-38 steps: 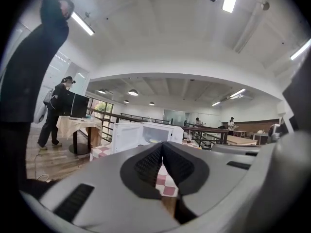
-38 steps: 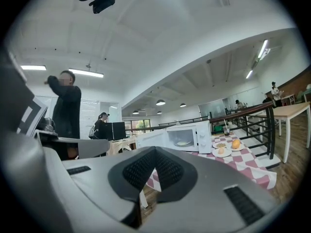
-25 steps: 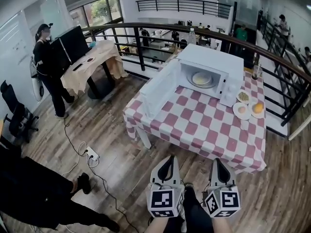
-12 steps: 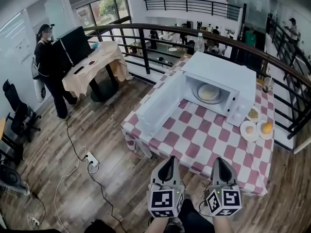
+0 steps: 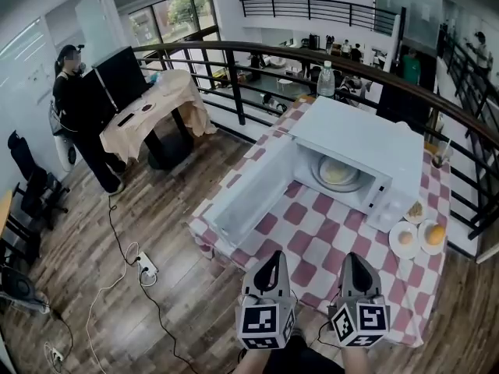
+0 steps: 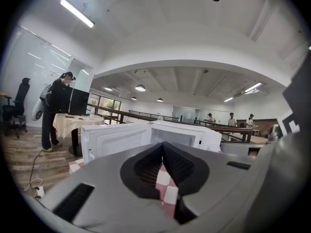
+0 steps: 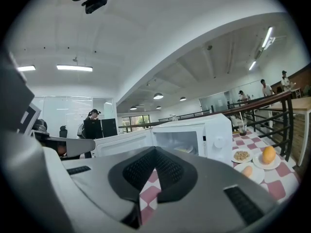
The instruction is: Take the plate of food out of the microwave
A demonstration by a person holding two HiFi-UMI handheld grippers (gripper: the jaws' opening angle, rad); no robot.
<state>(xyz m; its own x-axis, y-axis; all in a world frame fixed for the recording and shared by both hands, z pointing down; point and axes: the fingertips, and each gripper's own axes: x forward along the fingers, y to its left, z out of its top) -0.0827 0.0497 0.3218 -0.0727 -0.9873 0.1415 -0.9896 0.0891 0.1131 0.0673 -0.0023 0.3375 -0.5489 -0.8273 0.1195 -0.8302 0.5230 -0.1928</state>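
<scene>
Left tool [image 5: 274, 257]: your jaws are closed with nothing between them, held low, just short of the bench [image 5: 312, 248].
Right tool [image 5: 348, 259]: closed too, empty, beside your left one.
Plate of food [image 5: 338, 171]: inside the microwave [image 5: 366, 135], whose door [image 5: 248, 202] stands open.

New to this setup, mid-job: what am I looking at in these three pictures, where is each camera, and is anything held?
No robot arm here: a person carries a two-jaw gripper in each hand. The head view looks down from the person's head at the left gripper and right gripper; the other two views ride on the grippers, looking along their jaws. Both are shut and hold nothing. Ahead, a checked table bears a white microwave, door open, the plate of food inside. Three small plates sit to its right.
</scene>
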